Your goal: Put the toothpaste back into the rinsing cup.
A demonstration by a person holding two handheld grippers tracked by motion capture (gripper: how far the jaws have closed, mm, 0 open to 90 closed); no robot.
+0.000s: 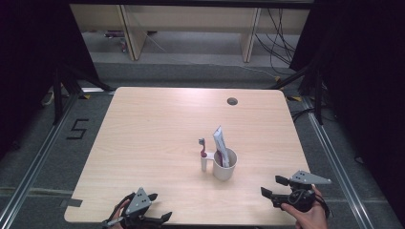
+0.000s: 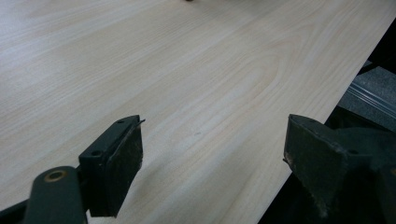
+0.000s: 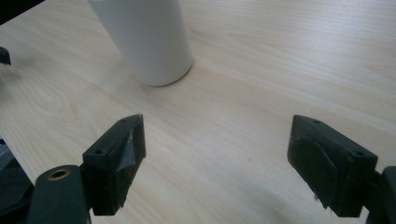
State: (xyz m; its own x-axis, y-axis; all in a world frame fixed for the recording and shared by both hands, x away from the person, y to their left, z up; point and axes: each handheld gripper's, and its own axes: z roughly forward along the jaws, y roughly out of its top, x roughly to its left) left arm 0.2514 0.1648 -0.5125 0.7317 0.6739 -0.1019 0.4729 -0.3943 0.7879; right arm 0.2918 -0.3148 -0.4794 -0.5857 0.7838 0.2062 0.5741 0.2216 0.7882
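Observation:
A white cup (image 1: 225, 164) stands right of the table's middle, toward the front, with a white toothpaste tube (image 1: 220, 143) upright in it. Just left of the cup a toothbrush (image 1: 202, 149) with a red handle stands in a small white holder. My left gripper (image 1: 159, 206) hovers open over the front left edge of the table, with nothing between its jaws (image 2: 212, 154). My right gripper (image 1: 273, 186) is open at the front right, pointing toward the cup, whose white wall (image 3: 148, 39) rises ahead of the empty gripper (image 3: 217, 161).
The light wooden table (image 1: 157, 124) has a round cable hole (image 1: 232, 101) near its far edge. Dark curtains flank the table. Grey floor with rails and a taped number lies at the left, cables at the right.

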